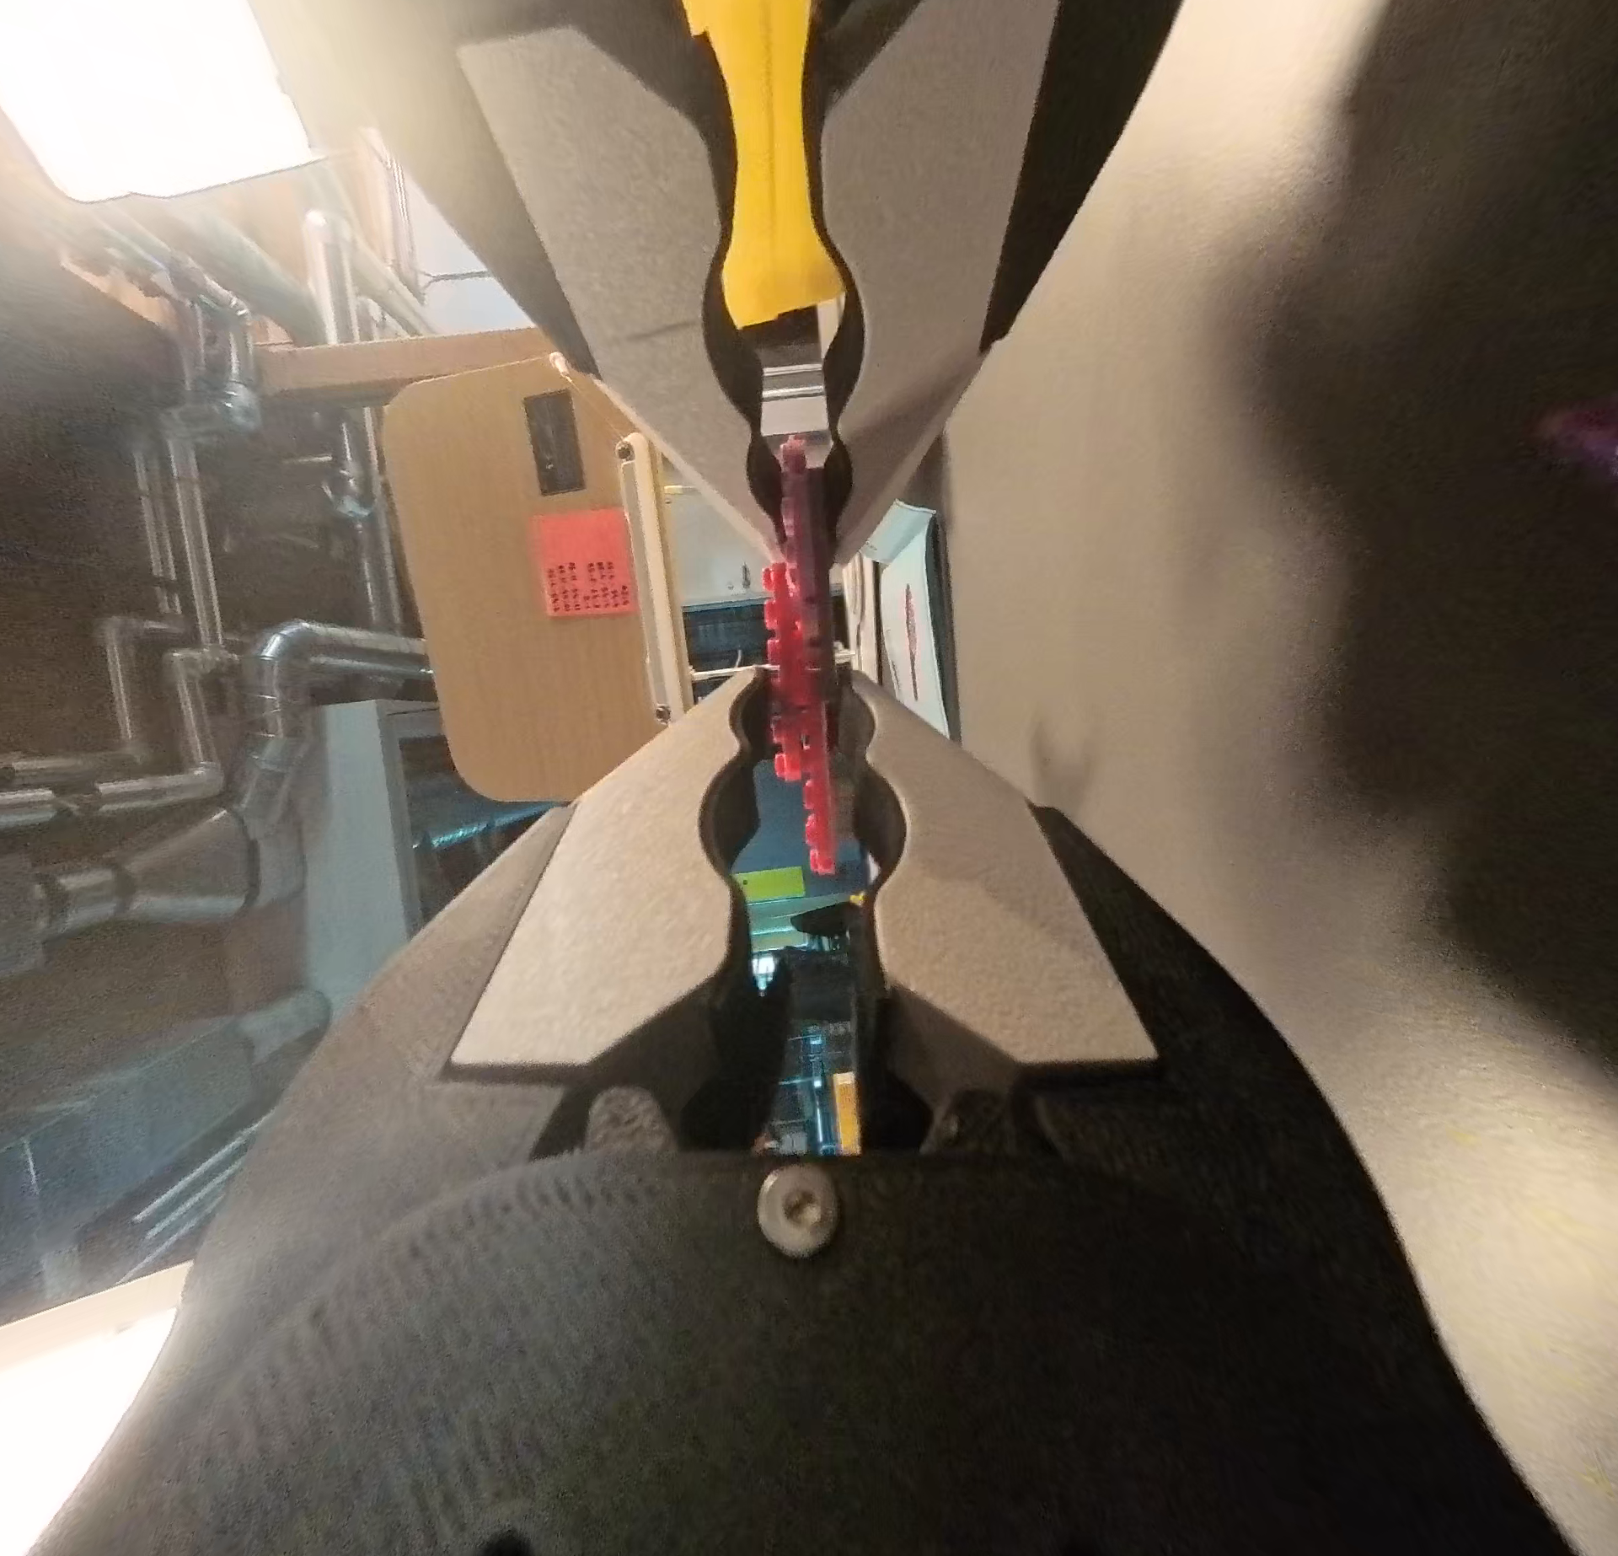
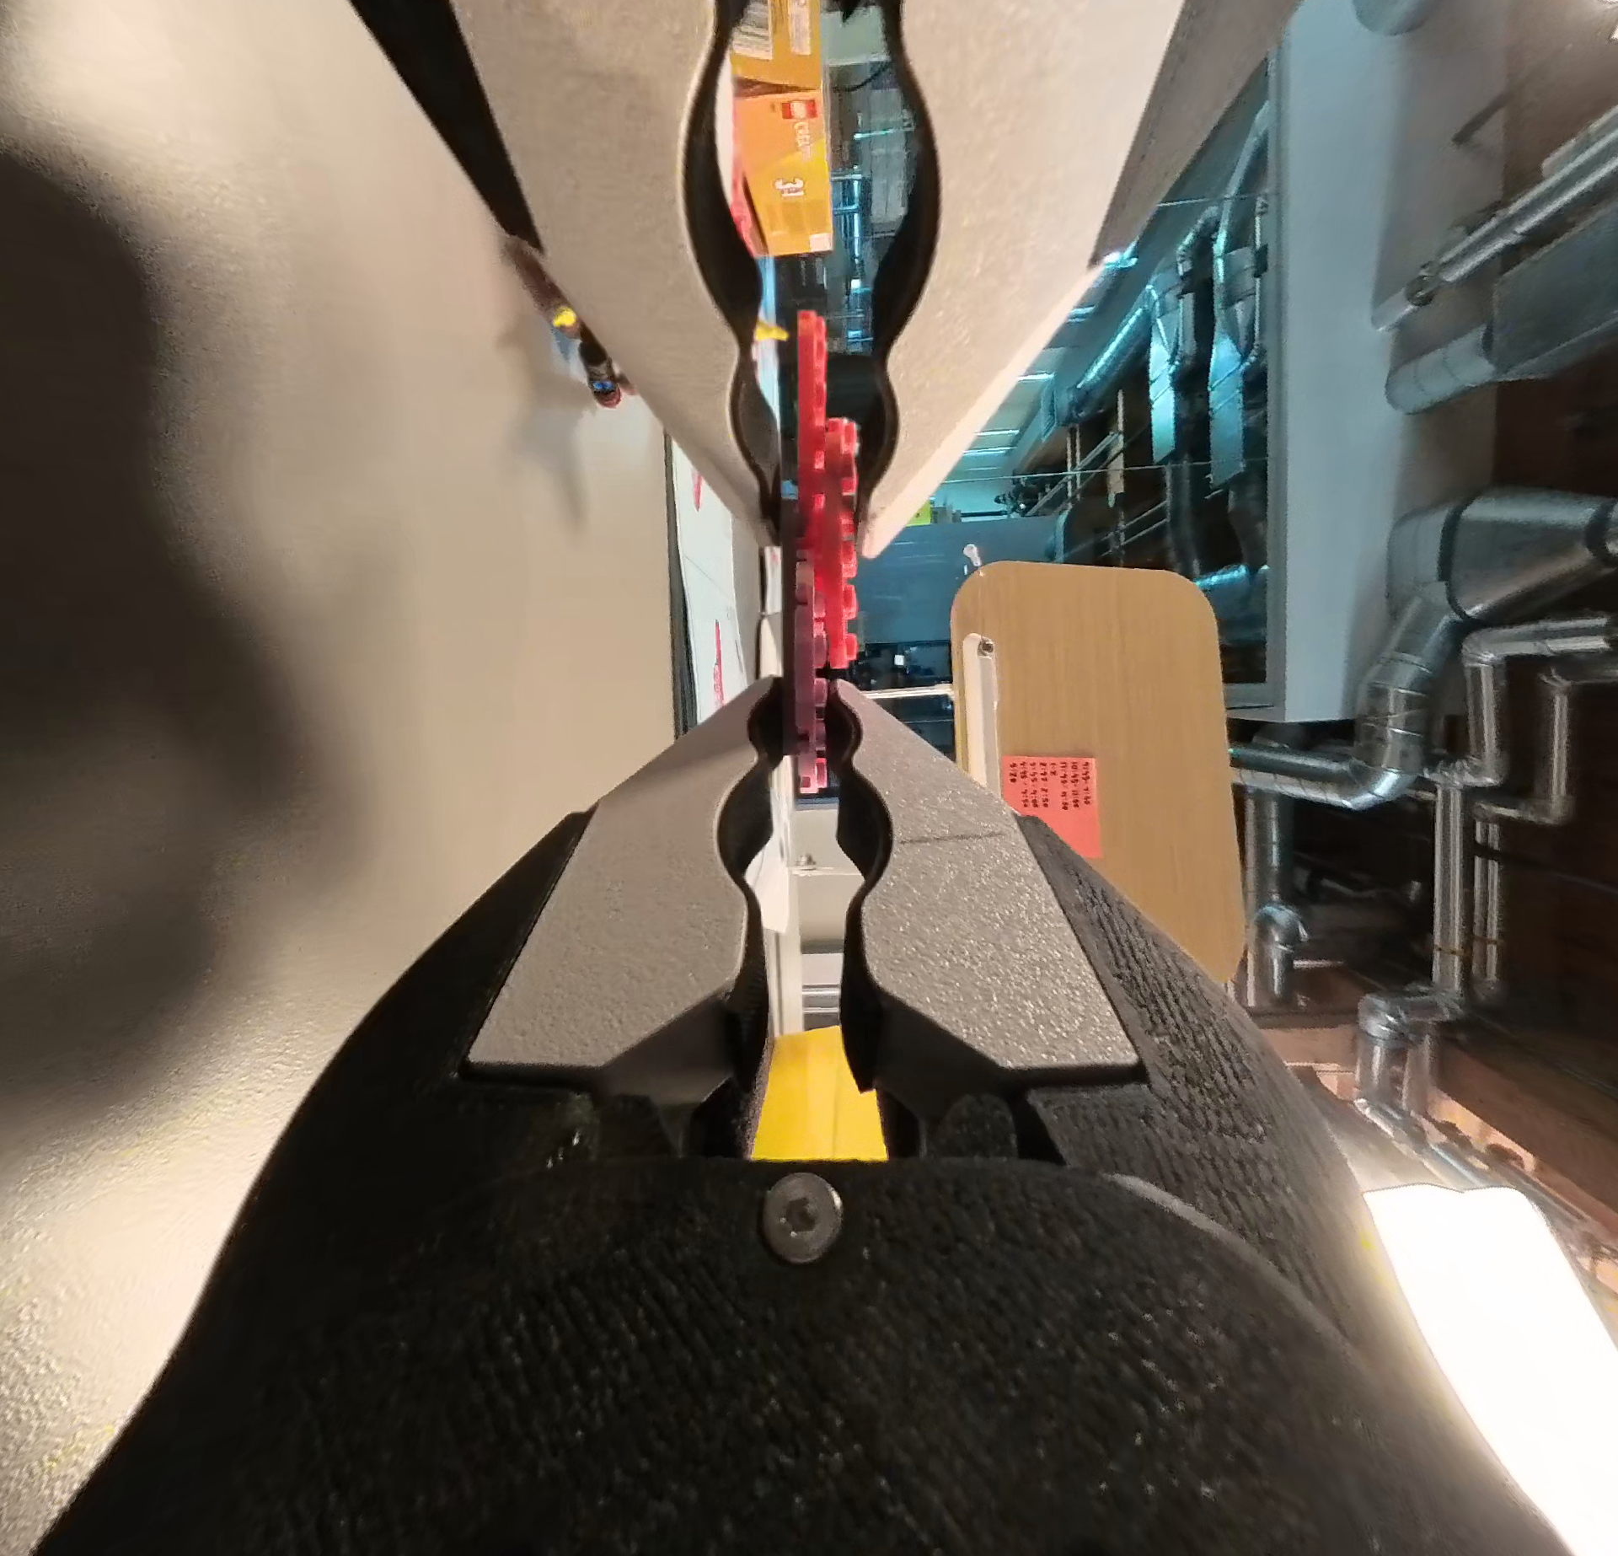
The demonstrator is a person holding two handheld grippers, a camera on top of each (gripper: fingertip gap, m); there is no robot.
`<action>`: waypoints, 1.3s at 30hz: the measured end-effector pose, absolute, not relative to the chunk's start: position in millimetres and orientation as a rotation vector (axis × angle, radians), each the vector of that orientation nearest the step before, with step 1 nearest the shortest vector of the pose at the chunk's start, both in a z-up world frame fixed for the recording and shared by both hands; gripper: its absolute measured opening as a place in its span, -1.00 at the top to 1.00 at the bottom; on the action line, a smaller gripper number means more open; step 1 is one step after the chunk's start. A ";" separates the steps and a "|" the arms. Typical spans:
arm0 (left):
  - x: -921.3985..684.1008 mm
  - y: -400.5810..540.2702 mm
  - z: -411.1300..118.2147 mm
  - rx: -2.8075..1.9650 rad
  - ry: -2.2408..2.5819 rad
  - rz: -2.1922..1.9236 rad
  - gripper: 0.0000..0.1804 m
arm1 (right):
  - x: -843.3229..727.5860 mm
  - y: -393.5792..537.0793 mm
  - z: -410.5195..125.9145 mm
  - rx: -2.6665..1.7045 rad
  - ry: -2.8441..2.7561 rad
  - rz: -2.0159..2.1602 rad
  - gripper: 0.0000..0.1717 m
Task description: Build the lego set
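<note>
Spanning both: red studded plates, left gripper and right gripper each clenched on opposite ends.

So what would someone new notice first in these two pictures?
Most striking is the thin red studded plastic brick plate, held edge-on in mid-air between two pairs of grey tongs that meet nose to nose: the left tongs pinch one end, the right tongs the other. Behind, a rounded wooden board carries a pink sticker, with silver pipes beyond.
</note>
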State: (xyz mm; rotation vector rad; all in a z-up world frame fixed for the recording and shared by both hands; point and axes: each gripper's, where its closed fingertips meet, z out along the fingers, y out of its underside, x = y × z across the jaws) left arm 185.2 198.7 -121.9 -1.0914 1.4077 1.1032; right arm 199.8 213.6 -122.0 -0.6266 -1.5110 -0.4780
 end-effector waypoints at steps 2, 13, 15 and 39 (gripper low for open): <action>184.9 198.5 -124.7 -1.098 1.428 1.101 0.85 | 199.7 213.6 -124.0 -0.624 -1.521 -0.480 0.94; 187.0 194.5 -121.1 -1.037 1.451 1.104 0.85 | 200.7 212.0 -121.4 -0.607 -1.509 -0.477 0.94; 187.8 194.3 -118.5 -1.008 1.442 1.133 0.85 | 201.4 212.2 -119.0 -0.606 -1.497 -0.479 0.94; 191.7 189.1 -116.8 -1.038 1.411 1.122 0.87 | 204.6 212.3 -115.9 -0.604 -1.466 -0.520 0.94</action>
